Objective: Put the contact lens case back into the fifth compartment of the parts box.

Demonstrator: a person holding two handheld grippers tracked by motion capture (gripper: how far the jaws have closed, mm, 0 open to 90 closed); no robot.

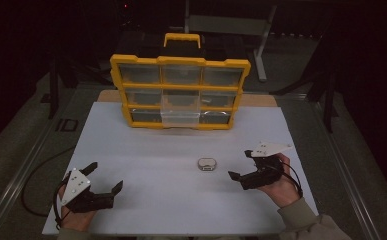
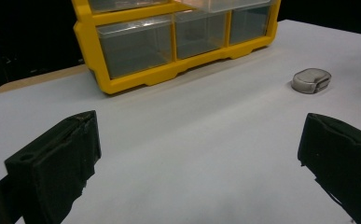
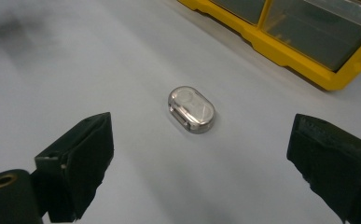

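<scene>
**Metal case alone on the white board**

A white board [image 1: 146, 150] covered the table in a dark room. On it, right of centre, lay a small rounded metal case [image 1: 207, 164], flat and untouched. Nothing stood between it and the right gripper [image 1: 242, 164], which hung just beside it with its jaws spread wide, aimed at the case [image 3: 192, 108]. Behind, at the board's far edge, a yellow drawer cabinet [image 1: 180, 90] stood upright, its bottom middle drawer [image 1: 180, 119] pulled out. The left gripper [image 1: 104, 176] rested well apart near the front left corner, jaws also released, hand low on the board.
</scene>
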